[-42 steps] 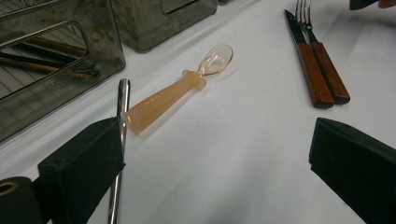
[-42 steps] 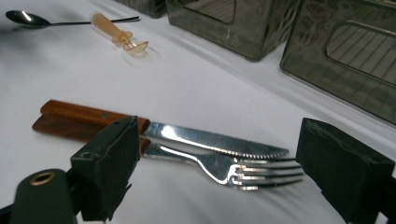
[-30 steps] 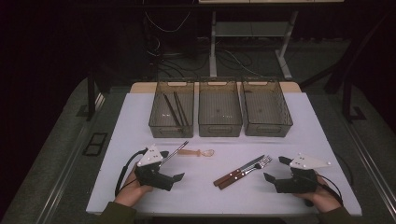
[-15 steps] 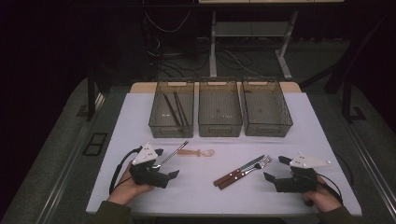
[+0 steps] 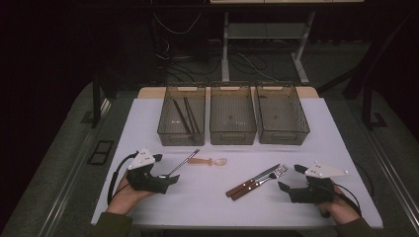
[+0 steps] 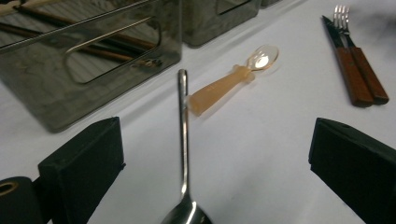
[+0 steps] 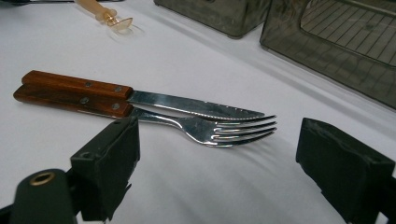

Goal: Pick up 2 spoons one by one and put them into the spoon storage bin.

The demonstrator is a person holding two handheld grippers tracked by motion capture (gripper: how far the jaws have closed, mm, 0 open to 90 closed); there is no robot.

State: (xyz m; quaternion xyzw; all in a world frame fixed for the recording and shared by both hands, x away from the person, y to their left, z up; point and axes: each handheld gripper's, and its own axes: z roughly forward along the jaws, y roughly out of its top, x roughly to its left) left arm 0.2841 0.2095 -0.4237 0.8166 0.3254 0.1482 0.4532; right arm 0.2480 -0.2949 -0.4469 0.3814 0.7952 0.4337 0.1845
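A metal spoon [image 5: 184, 161] [image 6: 183, 154] lies on the white table, its bowl between the wide-apart jaws of my left gripper [image 5: 167, 177] [image 6: 215, 163], which is open. Beside its handle tip lies a small orange-handled plastic spoon [image 5: 206, 161] [image 6: 229, 84]. A knife [image 5: 253, 179] [image 7: 140, 97] and a fork [image 5: 262, 180] [image 7: 201, 127] with wooden handles lie side by side right of centre. My right gripper [image 5: 289, 178] [image 7: 217, 172] rests open just right of the fork's tines, holding nothing.
Three smoky transparent bins stand in a row at the table's far side: the left bin [image 5: 181, 118] holds a few dark sticks, the middle bin [image 5: 232, 116] and right bin [image 5: 280, 116] look bare. Cables and a desk frame lie beyond the table.
My left gripper has shifted left and back a little along the metal spoon, then settled. The right gripper has barely moved.
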